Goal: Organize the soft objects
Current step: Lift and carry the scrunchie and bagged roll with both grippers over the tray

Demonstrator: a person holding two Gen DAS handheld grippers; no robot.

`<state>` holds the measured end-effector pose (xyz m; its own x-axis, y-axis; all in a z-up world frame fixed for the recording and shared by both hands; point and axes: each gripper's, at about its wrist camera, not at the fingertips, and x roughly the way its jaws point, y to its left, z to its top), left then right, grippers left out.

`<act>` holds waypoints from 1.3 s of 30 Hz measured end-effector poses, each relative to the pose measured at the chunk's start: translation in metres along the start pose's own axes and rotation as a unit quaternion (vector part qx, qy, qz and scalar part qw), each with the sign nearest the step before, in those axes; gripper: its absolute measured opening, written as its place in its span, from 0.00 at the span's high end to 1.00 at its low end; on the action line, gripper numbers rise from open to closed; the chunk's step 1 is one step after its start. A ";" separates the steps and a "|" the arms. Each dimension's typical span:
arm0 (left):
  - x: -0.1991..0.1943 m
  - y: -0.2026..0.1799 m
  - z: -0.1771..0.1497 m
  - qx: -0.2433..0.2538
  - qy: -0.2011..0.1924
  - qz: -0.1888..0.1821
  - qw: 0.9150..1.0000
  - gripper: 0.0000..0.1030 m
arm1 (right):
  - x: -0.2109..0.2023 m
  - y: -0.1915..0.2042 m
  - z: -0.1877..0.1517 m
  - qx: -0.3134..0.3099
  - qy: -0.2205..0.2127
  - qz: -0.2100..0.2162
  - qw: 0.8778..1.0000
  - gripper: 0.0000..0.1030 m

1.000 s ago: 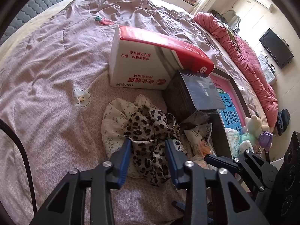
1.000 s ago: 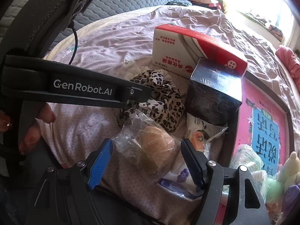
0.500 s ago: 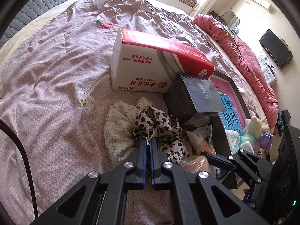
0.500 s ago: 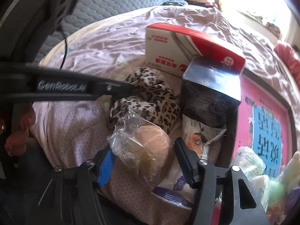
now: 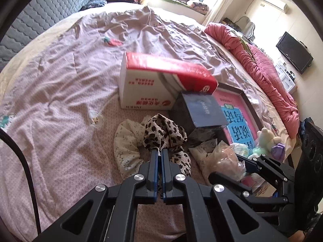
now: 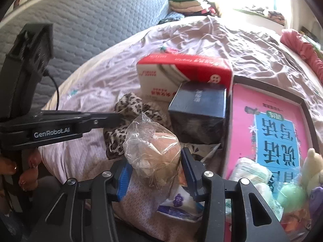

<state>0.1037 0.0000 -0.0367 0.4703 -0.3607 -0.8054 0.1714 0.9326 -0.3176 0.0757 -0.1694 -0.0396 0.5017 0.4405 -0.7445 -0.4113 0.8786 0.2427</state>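
Note:
My left gripper [image 5: 158, 151] is shut on a leopard-print scrunchie [image 5: 164, 132], lifting it off the bed beside a cream floral scrunchie [image 5: 127, 149]. The leopard scrunchie also shows in the right wrist view [image 6: 131, 104], pinched by the left gripper [image 6: 119, 115]. My right gripper [image 6: 155, 161] is shut on a clear plastic bag holding a tan soft bun [image 6: 155, 151], raised above the bed. The bag shows in the left wrist view [image 5: 221, 157].
A red-and-white box [image 5: 153, 84] and a dark blue box [image 5: 201, 111] stand just behind. A framed pink-and-blue board [image 6: 272, 131] lies right, with plush toys [image 6: 306, 173] and packets [image 6: 177, 203] near it. A pink quilt [image 5: 262, 64] edges the bed.
My left gripper closed on the leopard scrunchie and lifted it. My right gripper closed on the bagged bun and raised it.

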 end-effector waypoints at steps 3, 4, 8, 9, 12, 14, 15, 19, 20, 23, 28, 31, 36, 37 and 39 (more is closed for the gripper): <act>-0.009 -0.004 0.001 0.002 -0.008 0.002 1.000 0.97 | -0.009 -0.001 0.001 0.006 -0.011 0.001 1.000 0.53; -0.012 -0.005 0.001 0.003 -0.010 0.002 1.000 0.97 | -0.012 -0.001 0.001 0.006 -0.015 0.000 1.000 0.53; -0.020 -0.014 0.001 0.011 -0.011 0.016 1.000 0.97 | -0.022 -0.002 0.001 0.011 -0.025 0.001 1.000 0.53; -0.023 -0.016 0.000 0.013 -0.012 0.018 1.000 0.97 | -0.023 -0.002 0.001 0.012 -0.026 0.003 1.000 0.53; -0.030 -0.022 0.000 0.019 -0.017 0.020 0.999 0.97 | -0.029 -0.002 0.002 0.015 -0.034 0.004 0.999 0.53; -0.036 -0.027 0.000 0.022 -0.020 0.026 0.999 0.97 | -0.034 -0.002 0.002 0.016 -0.040 0.003 0.999 0.53; -0.039 -0.029 0.000 0.024 -0.023 0.025 0.999 0.97 | -0.037 -0.002 0.002 0.017 -0.042 0.004 0.999 0.53; -0.049 -0.037 0.003 0.027 -0.030 0.027 0.999 0.97 | -0.050 -0.004 0.004 0.023 -0.056 0.004 0.998 0.53; -0.051 -0.040 0.004 0.029 -0.032 0.028 0.999 0.97 | -0.053 -0.004 0.004 0.024 -0.060 0.004 0.998 0.53; -0.058 -0.049 0.005 0.035 -0.038 0.028 0.998 0.97 | -0.063 -0.007 0.005 0.028 -0.071 0.004 0.997 0.53; -0.070 -0.067 0.007 0.050 -0.047 0.030 0.997 0.97 | -0.082 -0.012 0.006 0.039 -0.090 0.003 0.995 0.53; -0.078 -0.078 0.009 0.055 -0.052 0.019 0.997 0.97 | -0.094 -0.017 0.007 0.047 -0.103 0.004 0.994 0.53; -0.086 -0.099 0.010 0.069 -0.061 0.015 0.996 0.97 | -0.118 -0.033 0.006 0.066 -0.124 -0.005 0.990 0.53; -0.087 -0.103 0.011 0.071 -0.063 0.011 0.995 0.97 | -0.122 -0.036 0.006 0.069 -0.127 -0.009 0.989 0.53; -0.089 -0.113 0.010 0.078 -0.065 0.009 0.995 0.97 | -0.133 -0.044 0.003 0.080 -0.135 -0.014 0.987 0.53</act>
<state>0.0515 -0.0732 0.0759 0.5802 -0.3493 -0.7357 0.2899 0.9328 -0.2142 0.0300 -0.2662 0.0504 0.7055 0.4292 -0.5639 -0.2787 0.8997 0.3360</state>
